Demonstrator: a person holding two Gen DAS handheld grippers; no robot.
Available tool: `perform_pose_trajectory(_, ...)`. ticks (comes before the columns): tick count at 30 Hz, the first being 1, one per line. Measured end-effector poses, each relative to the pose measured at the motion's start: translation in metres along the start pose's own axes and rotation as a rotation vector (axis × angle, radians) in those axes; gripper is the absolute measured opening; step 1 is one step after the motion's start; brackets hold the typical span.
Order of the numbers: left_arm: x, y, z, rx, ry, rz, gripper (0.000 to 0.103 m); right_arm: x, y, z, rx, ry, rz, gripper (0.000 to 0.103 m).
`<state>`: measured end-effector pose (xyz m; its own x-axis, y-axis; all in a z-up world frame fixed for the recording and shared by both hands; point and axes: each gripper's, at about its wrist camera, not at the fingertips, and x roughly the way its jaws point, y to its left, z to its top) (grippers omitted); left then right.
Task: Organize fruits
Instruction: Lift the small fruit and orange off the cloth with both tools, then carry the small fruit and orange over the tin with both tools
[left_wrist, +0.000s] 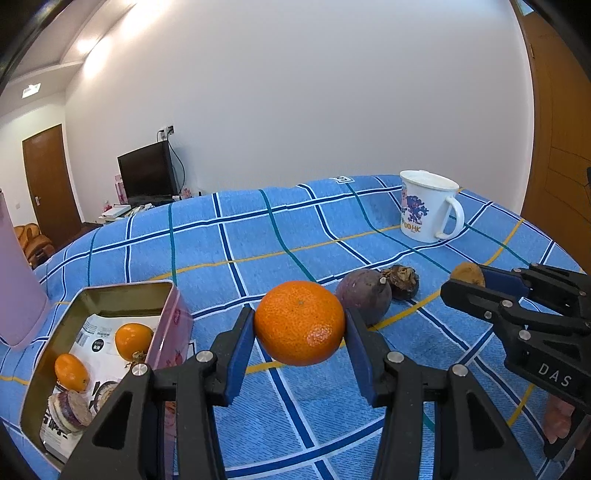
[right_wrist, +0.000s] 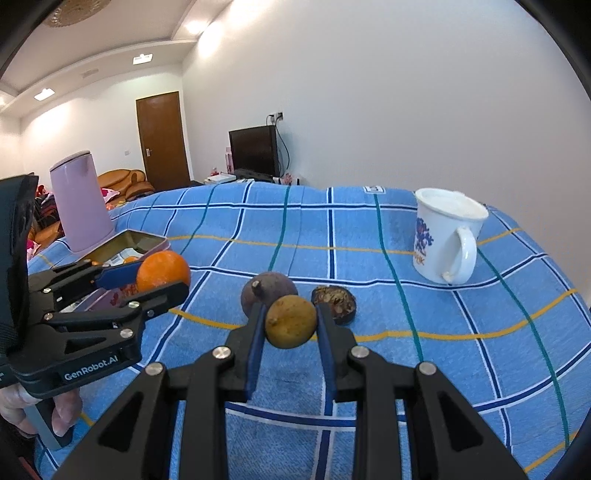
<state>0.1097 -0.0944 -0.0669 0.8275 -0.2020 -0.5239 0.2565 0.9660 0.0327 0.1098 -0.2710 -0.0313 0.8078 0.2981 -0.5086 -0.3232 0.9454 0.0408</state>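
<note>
My left gripper (left_wrist: 300, 325) is shut on an orange (left_wrist: 299, 323), held above the blue checked cloth just right of an open tin box (left_wrist: 110, 291). Two small oranges (left_wrist: 133, 340) and some wrapped items lie inside the tin. My right gripper (right_wrist: 290, 322) is shut on a small brown-yellow round fruit (right_wrist: 291, 322), lifted off the cloth. Behind it on the cloth rest a purple passion fruit (right_wrist: 267, 290) and a dark shrivelled fruit (right_wrist: 334, 304). From the left wrist view the right gripper (left_wrist: 466, 277) shows at the right, holding the brown fruit (left_wrist: 467, 274).
A white mug (right_wrist: 447, 236) with a blue print stands at the back right of the cloth. A pink kettle-like container (right_wrist: 81, 205) stands behind the tin box (right_wrist: 142, 240). A person's hand (right_wrist: 44, 410) grips the left tool. Beyond are a monitor and a door.
</note>
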Motion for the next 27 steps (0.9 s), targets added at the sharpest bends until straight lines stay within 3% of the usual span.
perform_pose_trajectory(27,-0.027,-0.009,-0.004,0.040,-0.133,0.061,0.050,-0.011,0.001,-0.001,-0.014,-0.060,-0.024,0.030)
